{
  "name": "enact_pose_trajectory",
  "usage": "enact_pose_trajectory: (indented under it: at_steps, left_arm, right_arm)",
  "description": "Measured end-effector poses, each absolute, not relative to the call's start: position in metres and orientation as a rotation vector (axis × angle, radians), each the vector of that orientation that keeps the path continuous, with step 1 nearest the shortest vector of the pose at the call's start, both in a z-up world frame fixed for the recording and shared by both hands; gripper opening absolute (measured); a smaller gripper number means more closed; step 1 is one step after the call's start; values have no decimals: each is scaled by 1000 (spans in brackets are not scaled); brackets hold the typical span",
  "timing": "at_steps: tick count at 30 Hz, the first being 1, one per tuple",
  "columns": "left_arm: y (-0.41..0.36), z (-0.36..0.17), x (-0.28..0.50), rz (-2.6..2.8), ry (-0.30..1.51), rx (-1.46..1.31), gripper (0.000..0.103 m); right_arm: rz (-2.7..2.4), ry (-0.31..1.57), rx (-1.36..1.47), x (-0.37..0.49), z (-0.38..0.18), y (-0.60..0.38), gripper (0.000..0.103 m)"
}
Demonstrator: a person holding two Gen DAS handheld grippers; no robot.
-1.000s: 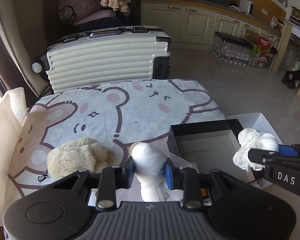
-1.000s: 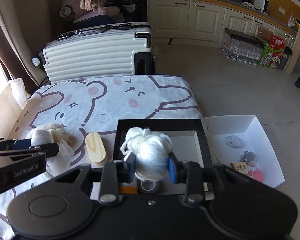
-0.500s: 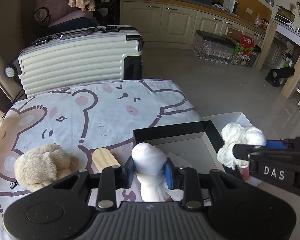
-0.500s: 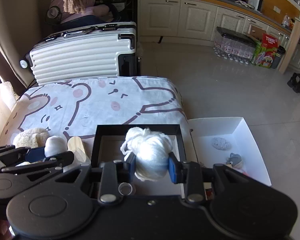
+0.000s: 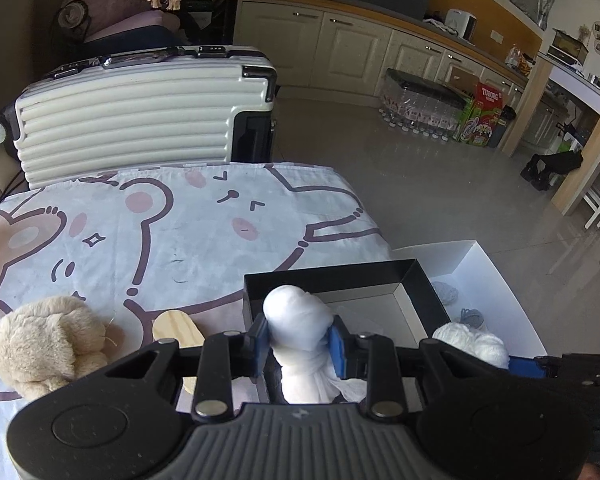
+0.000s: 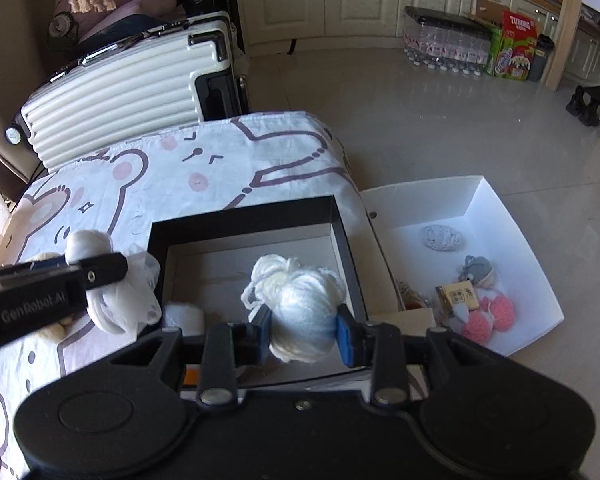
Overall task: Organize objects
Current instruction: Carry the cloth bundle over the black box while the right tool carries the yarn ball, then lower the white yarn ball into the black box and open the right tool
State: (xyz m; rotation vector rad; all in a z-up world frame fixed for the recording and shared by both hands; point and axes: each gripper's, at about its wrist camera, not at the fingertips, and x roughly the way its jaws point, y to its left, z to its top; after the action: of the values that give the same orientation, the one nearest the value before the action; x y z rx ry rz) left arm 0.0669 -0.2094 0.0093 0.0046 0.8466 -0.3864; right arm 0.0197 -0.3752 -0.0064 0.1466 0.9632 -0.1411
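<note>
Yarn ball (image 6: 304, 312) sits pinched in my right tool (image 6: 303, 334) above the black box (image 6: 256, 216); my left tool (image 5: 299, 346) clamps a white tied bag (image 5: 298, 320) at its near-left edge. Releasing both together, the bag could catch the rim and spill onto the bear-print surface (image 5: 180, 232).

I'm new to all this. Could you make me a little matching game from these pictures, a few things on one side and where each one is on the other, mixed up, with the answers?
Things:
1. white yarn ball
2. white plastic-wrapped bundle
3. beige plush toy
4. pink knitted pieces

Places:
A. lying on the bear-print cloth
B. clamped in the right gripper, above the black box
C. in the white box on the floor
D. clamped in the left gripper

Pairs: 1-B, 2-D, 3-A, 4-C
</note>
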Motion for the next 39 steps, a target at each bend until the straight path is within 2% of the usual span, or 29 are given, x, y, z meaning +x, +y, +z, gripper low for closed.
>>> enact_pose_trajectory:
  at_steps: [15, 27, 28, 32, 39]
  left_arm:
    - [-234, -29, 94, -442, 922, 8, 32]
    - [-234, -38, 103, -461, 948, -28, 32]
    - [-234, -38, 104, -463, 949, -33, 32]
    - [-237, -39, 104, -467, 954, -44, 32]
    - [-250, -41, 101, -491, 958, -40, 32]
  right_arm:
    - [-108, 1039, 273, 38, -44, -388, 34]
    - [-98, 1154, 371, 53, -80, -389, 35]
    - [-107, 1156, 354, 54, -80, -387, 36]
    - [-142, 1142, 270, 54, -77, -386, 56]
    - [-170, 1099, 285, 45, -62, -402, 58]
